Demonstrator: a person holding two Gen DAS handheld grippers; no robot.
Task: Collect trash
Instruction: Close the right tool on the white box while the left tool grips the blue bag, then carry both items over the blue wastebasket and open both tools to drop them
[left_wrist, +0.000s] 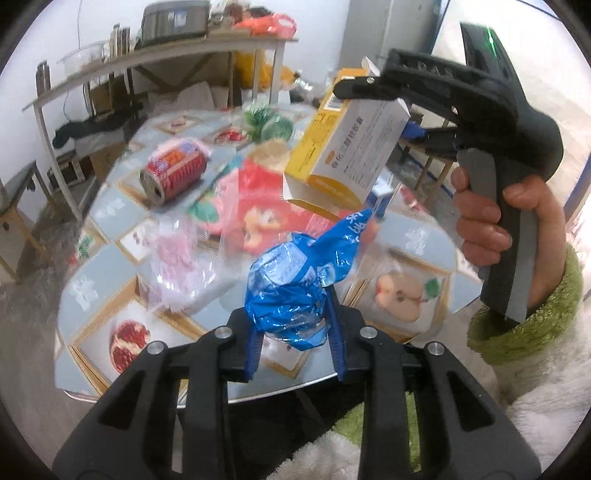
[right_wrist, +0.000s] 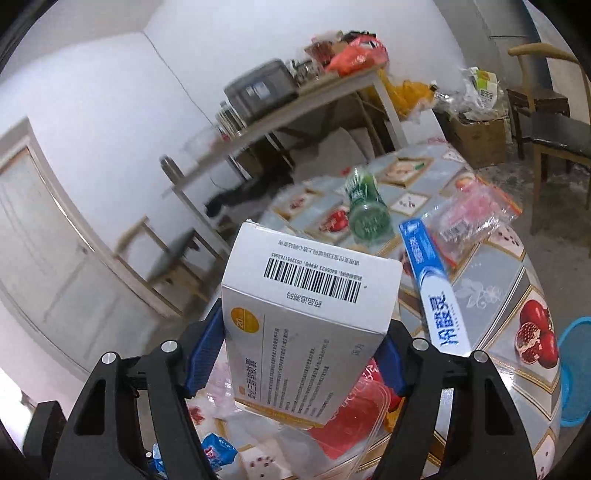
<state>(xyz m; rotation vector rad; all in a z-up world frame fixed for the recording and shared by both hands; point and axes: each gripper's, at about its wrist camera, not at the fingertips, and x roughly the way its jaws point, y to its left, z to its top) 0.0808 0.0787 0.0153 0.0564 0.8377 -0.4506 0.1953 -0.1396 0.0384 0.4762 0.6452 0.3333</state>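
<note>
Cluttered counter (left_wrist: 424, 236) below both grippers: left gripper (left_wrist: 295, 332) jaws clamp a blue wrapper (left_wrist: 291, 284); right gripper (right_wrist: 295, 354) jaws clamp a box (right_wrist: 306, 325) above the red can (left_wrist: 173, 173).

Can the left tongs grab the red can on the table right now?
Probably not: the left tongs are clamped on a crumpled blue wrapper. The red can lies unobstructed, but the wrapper must go first.
</note>
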